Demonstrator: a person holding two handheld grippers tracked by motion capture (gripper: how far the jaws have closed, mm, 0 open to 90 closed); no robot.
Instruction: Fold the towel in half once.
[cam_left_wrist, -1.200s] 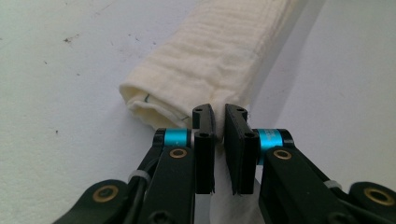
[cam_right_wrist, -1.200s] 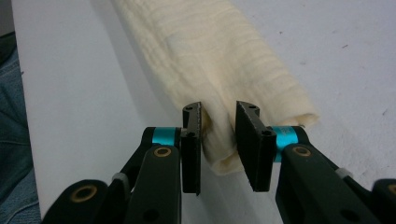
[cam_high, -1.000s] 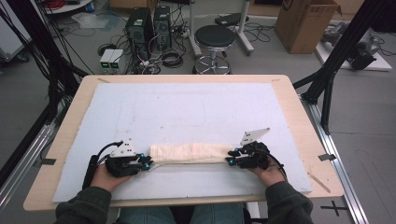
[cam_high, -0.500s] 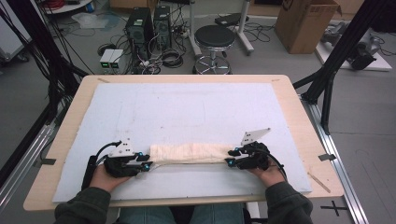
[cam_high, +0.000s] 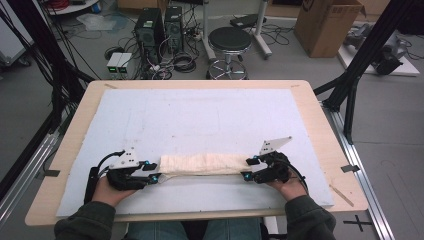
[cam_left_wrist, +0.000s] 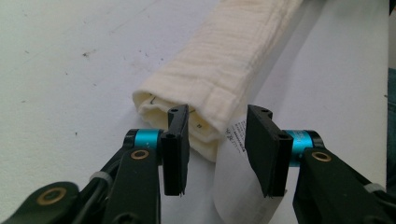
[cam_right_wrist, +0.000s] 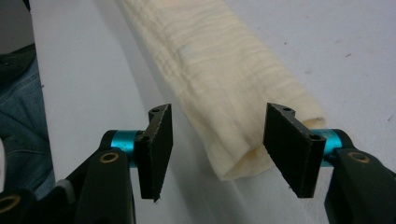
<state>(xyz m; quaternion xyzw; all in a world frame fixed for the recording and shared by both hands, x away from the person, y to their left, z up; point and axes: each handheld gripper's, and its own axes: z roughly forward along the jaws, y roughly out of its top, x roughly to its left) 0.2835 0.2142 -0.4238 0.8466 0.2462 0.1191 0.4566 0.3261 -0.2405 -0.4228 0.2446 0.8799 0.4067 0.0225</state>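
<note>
Cream rolled cloth (cam_high: 202, 164) lies across the near desk (cam_high: 210, 120) between both tools, left tool (cam_left_wrist: 217, 140) and right tool (cam_right_wrist: 217, 140) jaws just opening, pads clear of its ends; risk: a retreating pad snags cloth, unrolling it

Overhead table view; two close claw views

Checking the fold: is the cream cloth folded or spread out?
Folded: the cloth lies as a narrow layered strip on the white mat, layers visible at its end.
</note>
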